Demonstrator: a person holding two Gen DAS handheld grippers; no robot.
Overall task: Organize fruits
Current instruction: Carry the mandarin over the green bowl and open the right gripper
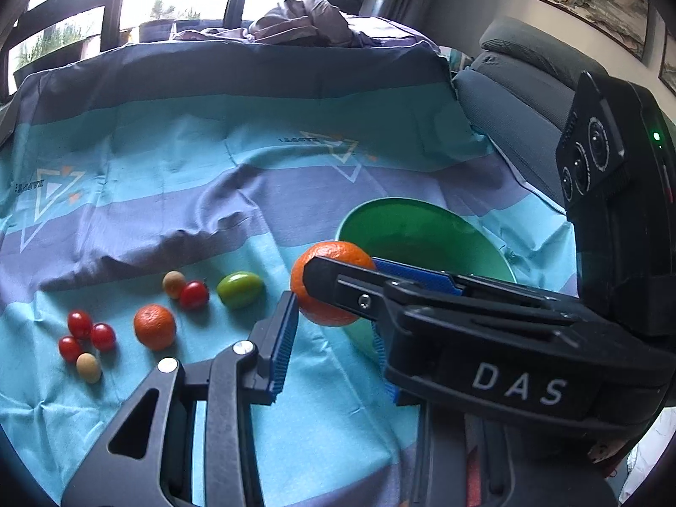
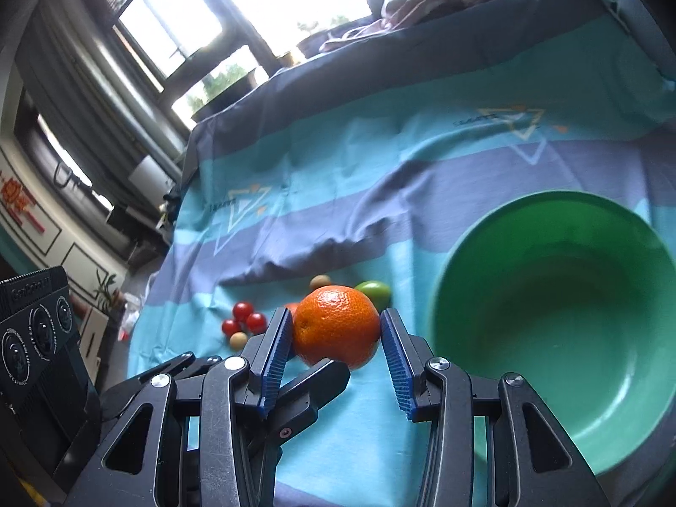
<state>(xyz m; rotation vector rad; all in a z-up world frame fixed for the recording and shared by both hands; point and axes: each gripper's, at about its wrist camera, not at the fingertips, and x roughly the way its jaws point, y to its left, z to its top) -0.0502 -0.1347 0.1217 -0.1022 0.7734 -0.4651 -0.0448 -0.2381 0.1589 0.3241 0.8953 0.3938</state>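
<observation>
The orange (image 2: 336, 327) sits between the blue pads of the right gripper (image 2: 337, 331), clasped on both sides, just left of the green bowl (image 2: 549, 380) and raised off the cloth (image 2: 422, 160); in the left wrist view the same orange (image 1: 327, 283) shows at the bowl's near-left rim (image 1: 422, 207), with the right gripper's finger across its front. The left gripper (image 1: 329, 338) lies just below the orange; only its left pad (image 1: 283, 342) is plainly seen, the other side being hidden behind the right gripper, so I cannot tell whether it is spread or closed. Further left of the bowl on the cloth lie a green fruit (image 1: 240, 289), a red tomato (image 1: 193, 294) touching a tan fruit (image 1: 173, 284), a second orange (image 1: 154, 326), then three tomatoes (image 1: 86, 333) clustered with another tan fruit (image 1: 88, 366). The bowl holds nothing visible.
</observation>
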